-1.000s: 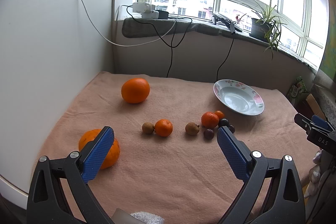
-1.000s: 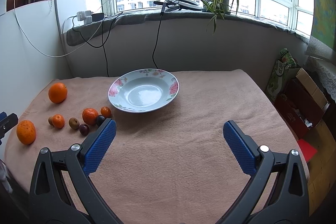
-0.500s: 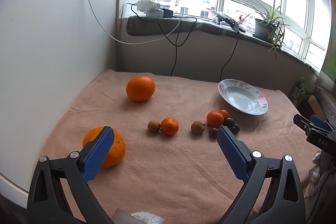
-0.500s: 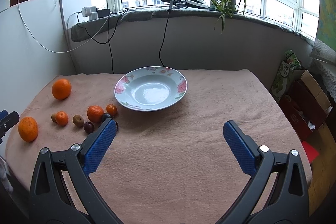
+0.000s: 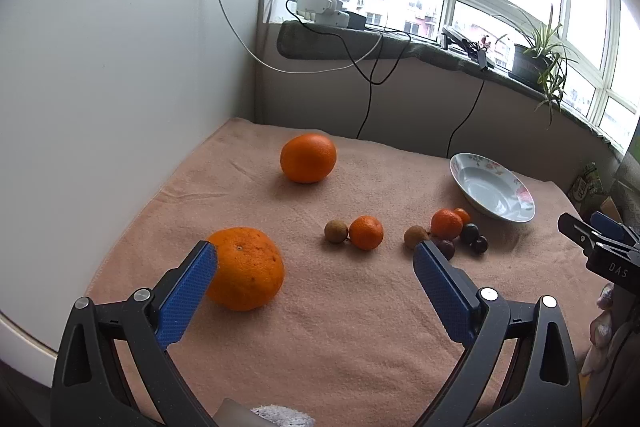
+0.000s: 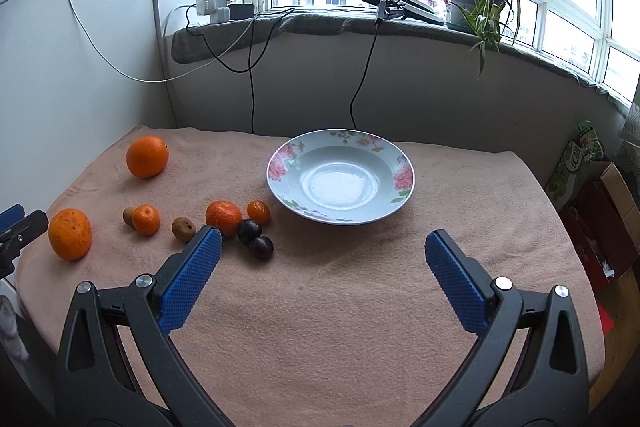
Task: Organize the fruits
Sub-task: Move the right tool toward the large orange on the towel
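My left gripper (image 5: 314, 261) has its jaws spread beside the near orange (image 5: 245, 268). A nudge could roll it off the table (image 5: 360, 327). Right gripper (image 6: 322, 253) is spread too.

The left hand-held gripper (image 5: 314, 275) is seen with its jaws spread wide above the pink-covered surface (image 5: 360, 327). A large orange (image 5: 245, 268) is found just beside the left blue pad (image 5: 187, 297); contact cannot be told. A second large orange (image 5: 308, 158) lies farther back. Small mandarins (image 5: 366, 232) and brown and dark fruits are clustered at centre right, near a flowered plate (image 5: 492, 187). The tip of the right hand-held gripper (image 5: 600, 243) is seen at the right edge.
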The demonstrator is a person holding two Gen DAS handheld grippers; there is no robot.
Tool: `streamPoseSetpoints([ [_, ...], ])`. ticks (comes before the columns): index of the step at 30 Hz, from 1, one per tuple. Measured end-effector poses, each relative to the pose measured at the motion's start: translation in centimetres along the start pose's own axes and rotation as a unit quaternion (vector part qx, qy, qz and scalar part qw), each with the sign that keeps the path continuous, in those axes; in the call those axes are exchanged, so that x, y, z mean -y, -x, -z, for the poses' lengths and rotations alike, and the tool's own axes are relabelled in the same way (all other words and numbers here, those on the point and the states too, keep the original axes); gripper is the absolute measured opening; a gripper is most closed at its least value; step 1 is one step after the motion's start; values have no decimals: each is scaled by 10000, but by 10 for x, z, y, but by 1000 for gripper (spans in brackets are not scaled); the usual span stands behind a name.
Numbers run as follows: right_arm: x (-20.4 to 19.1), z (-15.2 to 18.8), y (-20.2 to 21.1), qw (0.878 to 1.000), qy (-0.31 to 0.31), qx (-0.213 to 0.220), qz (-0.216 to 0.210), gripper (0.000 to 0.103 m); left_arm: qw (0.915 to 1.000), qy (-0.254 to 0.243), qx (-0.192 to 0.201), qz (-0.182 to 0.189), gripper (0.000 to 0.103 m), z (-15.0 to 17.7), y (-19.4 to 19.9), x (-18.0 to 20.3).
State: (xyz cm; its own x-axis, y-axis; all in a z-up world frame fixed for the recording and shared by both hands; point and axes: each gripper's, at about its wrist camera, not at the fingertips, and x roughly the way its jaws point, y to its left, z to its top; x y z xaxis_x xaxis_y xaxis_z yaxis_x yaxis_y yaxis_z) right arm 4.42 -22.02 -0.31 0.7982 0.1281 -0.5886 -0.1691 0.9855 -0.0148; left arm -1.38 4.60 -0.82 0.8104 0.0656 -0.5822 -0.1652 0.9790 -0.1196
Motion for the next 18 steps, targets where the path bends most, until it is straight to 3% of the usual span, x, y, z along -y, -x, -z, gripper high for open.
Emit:
streamPoseSetpoints([
  [18,-91,-19,-39,9890,1153,-128,-913,103,9964,656,-419,-342,98,25,-16,-62],
])
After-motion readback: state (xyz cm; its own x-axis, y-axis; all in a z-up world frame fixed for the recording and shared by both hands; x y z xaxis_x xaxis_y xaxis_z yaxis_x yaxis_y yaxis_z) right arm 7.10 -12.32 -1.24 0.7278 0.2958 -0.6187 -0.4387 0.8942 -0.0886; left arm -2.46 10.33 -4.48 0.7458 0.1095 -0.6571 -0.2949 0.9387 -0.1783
